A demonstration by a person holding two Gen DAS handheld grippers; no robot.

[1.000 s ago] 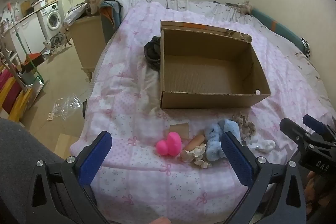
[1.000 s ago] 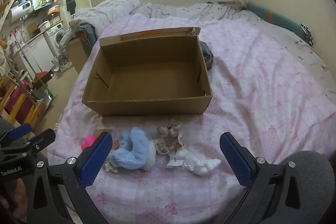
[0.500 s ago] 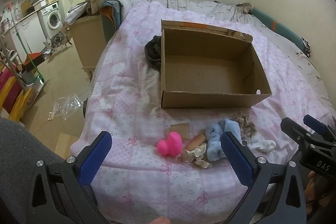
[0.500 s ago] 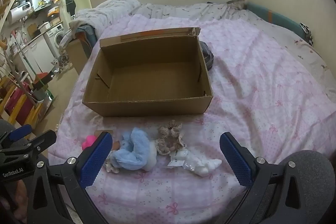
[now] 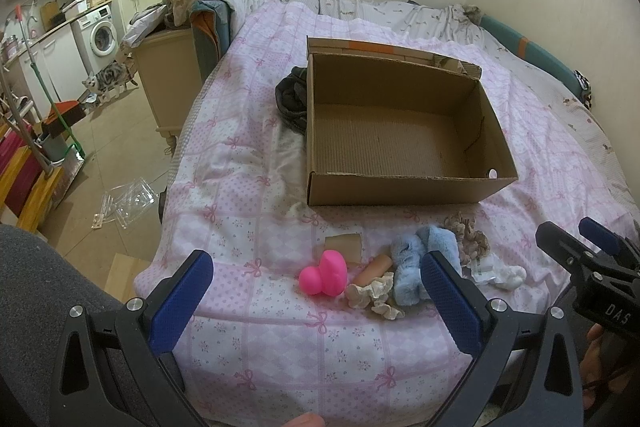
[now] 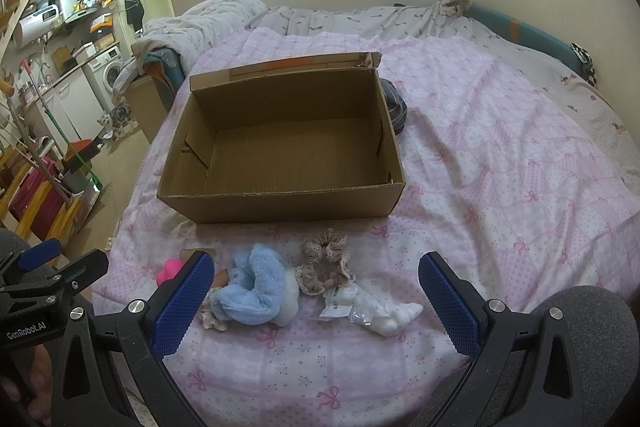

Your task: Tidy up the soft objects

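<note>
Nearest to me are my own two claws. My left gripper (image 5: 316, 291) stands with its jaws spread wide and nothing between them, and my right gripper (image 6: 312, 289) is just as wide and just as empty; both hang above the near edge of the bed (image 6: 500, 155), touching none of the things.

Just past the fingertips lies the little heap I have to sort, all of it on the pink quilt. On my left is the pink toy (image 5: 325, 274), with a tan cylinder (image 5: 373, 267) and a cream frilly scrunchie (image 5: 372, 297) beside it. The blue fluffy piece (image 6: 256, 291) sits in the middle, touching the beige lace scrunchie (image 6: 325, 265). On my right the white socks (image 6: 380, 311) lie with a paper tag on them. A flat scrap of cardboard (image 5: 344, 245) rests behind the pink toy.

Beyond the heap, near but apart from it, stands the cardboard box (image 6: 280, 205), open at the top. Its floor is bare. A dark bundle of cloth (image 5: 291, 99) lies against its far side.

So I judge that nothing is done yet: every soft thing is outside the box, and each one is left to lift and drop in.
</note>
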